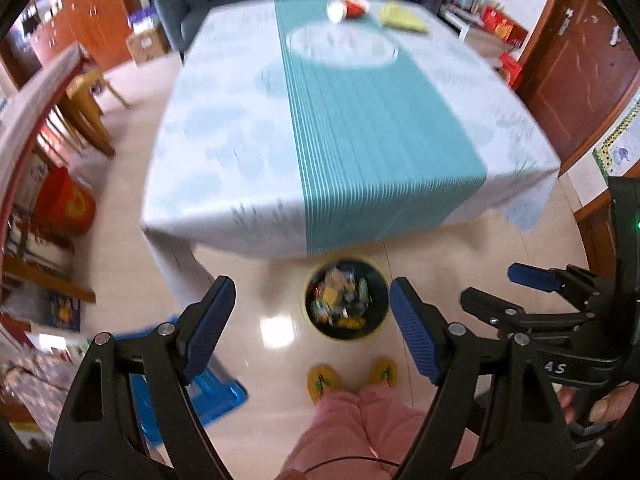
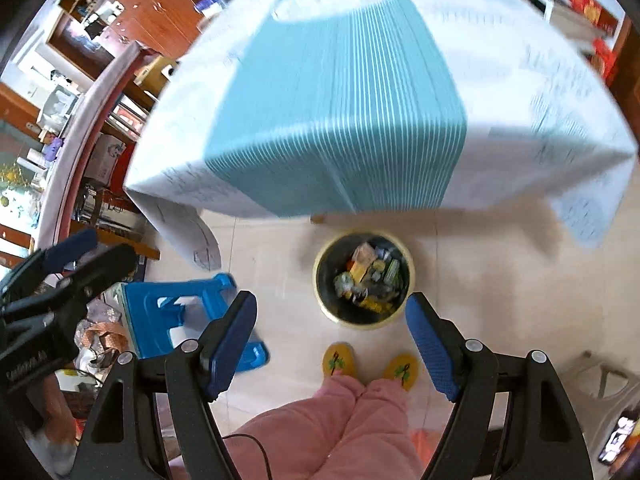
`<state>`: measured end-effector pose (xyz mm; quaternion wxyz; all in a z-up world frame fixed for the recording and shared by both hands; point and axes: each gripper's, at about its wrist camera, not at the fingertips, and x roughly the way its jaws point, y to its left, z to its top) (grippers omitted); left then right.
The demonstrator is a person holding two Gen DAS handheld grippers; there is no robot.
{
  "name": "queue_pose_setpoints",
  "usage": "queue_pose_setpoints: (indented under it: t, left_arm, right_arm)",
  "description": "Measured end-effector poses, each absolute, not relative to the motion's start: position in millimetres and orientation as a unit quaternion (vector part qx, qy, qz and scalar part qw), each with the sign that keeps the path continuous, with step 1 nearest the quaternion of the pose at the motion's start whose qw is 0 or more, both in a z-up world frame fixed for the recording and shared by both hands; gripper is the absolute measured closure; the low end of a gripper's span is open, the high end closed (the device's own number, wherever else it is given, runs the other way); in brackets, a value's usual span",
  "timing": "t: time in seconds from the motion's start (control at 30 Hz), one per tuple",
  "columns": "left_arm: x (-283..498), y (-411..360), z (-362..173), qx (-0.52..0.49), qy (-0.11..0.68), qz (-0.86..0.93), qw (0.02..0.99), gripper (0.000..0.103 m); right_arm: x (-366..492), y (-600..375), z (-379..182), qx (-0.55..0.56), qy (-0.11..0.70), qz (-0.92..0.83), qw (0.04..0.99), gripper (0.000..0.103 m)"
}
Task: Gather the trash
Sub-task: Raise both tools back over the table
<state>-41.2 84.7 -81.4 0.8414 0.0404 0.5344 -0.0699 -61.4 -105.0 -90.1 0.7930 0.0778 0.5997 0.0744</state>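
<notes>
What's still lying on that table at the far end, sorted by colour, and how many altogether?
White paper cup: 1
Red crumpled wrapper: 1
Yellow flat packet: 1
Total: 3, all at the far edge of the cloth-covered table; blur hides finer detail.

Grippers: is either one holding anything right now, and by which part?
Nothing is held. The left gripper and right gripper both stand open and empty above the trash bin on the floor.
</notes>
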Motion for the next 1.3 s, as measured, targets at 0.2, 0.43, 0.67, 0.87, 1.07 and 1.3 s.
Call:
queue_pose_setpoints:
  t: [0.2,0.43,0.67,0.87,1.07,1.3]
  left_arm:
    - [-28,82,-14,0.050,0.474,-0.081,0.875,0.026]
    - [-3,78,48,0.059,0.411,-0.104,0.904,0.026]
    - [35,79,86,0.051,0.377,-0.122,0.916,0.025]
    - [79,74,104,0.047,0.362,-0.120,0.923,0.025]
    - [147,57,111,0.049,0.354,-0.098,0.929,0.024]
    - [275,4,98,0.066,0.381,-0.068,0.920,0.024]
  right_arm:
    - [-52,-108,-14,0.064,0.543,0.062,0.835,0.025]
    - [-35,-125,47,0.069,0.486,0.037,0.870,0.025]
    - [-7,-134,89,0.069,0.451,0.019,0.889,0.025]
    - [41,-142,108,0.066,0.434,0.021,0.898,0.025]
    - [116,-168,108,0.063,0.425,0.039,0.902,0.025]
    - [245,-227,93,0.059,0.437,0.069,0.895,0.024]
